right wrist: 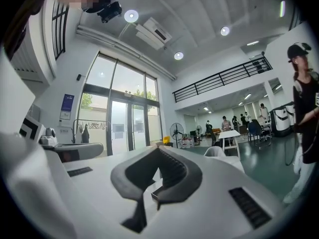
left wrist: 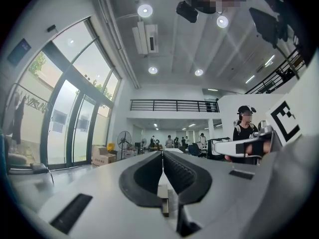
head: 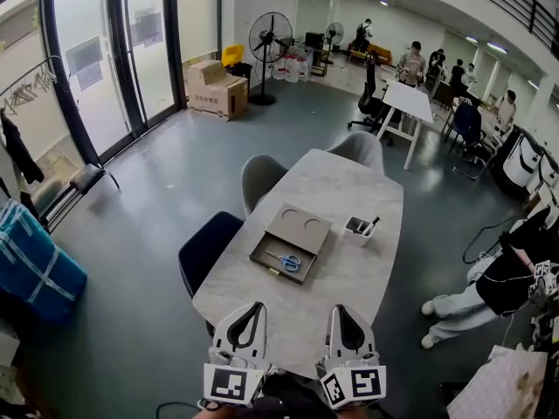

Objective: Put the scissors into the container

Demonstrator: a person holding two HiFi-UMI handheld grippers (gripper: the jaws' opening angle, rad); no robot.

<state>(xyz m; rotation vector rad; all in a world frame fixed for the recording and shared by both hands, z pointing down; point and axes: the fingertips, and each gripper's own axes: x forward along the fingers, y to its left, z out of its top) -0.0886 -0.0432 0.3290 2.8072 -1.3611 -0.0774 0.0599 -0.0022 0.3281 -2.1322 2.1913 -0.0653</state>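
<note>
Blue-handled scissors (head: 287,261) lie in an open brown tray (head: 278,242) on the marble table (head: 288,321), in the head view. A white container (head: 359,230) holding dark pens stands to the tray's right. My left gripper (head: 258,305) and right gripper (head: 337,309) hover side by side over the table's near edge, well short of the tray. Both are shut with nothing between the jaws. In the left gripper view (left wrist: 162,153) and the right gripper view (right wrist: 158,150) the tips point level across the room, so the scissors are hidden there.
Two grey chairs (head: 260,176) and a dark blue chair (head: 206,247) stand round the table. A seated person (head: 489,288) is at the right. A blue bag (head: 35,264) sits at the left, a fan (head: 269,37) and boxes (head: 216,90) farther back.
</note>
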